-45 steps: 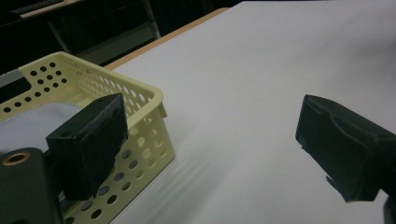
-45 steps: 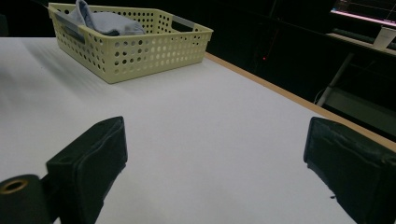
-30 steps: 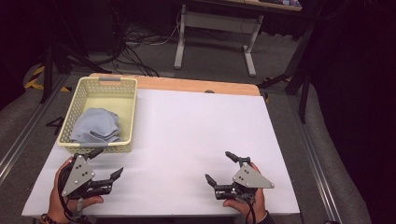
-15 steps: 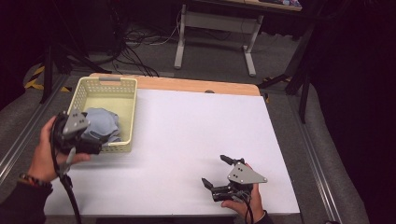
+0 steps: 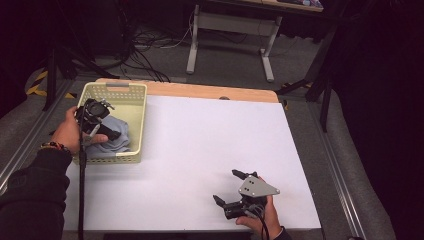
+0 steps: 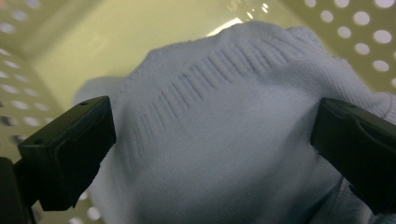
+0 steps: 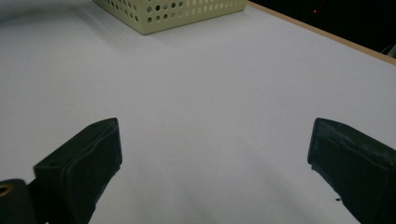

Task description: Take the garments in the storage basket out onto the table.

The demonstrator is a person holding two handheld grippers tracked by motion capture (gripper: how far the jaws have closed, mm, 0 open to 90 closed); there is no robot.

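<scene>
A pale yellow perforated basket [image 5: 136, 117] stands at the table's far left with a light blue knitted garment [image 5: 119, 144] crumpled inside. My left gripper [image 5: 111, 131] hangs over the basket, pointing down at the garment [image 6: 224, 93]. Its jaws have just been opening wider and stand open [image 6: 215, 128]; the knit lies under and between them, and the pads do not press it. The basket's wall [image 6: 140, 28] shows behind the cloth. My right gripper [image 5: 226, 186] rests low at the front right of the white table [image 5: 200, 140], open [image 7: 210, 140], with nothing between its fingers.
A wooden strip [image 5: 200, 91] edges the table's far side. Behind it on the floor are cables and the legs of a metal stand [image 5: 230, 45]. From the right gripper view the basket [image 7: 187, 11] lies far ahead across bare white tabletop [image 7: 210, 70].
My left hand has left the front left of the table and moved back over the basket, tipping the gripper down onto the garment. The right gripper has stayed put.
</scene>
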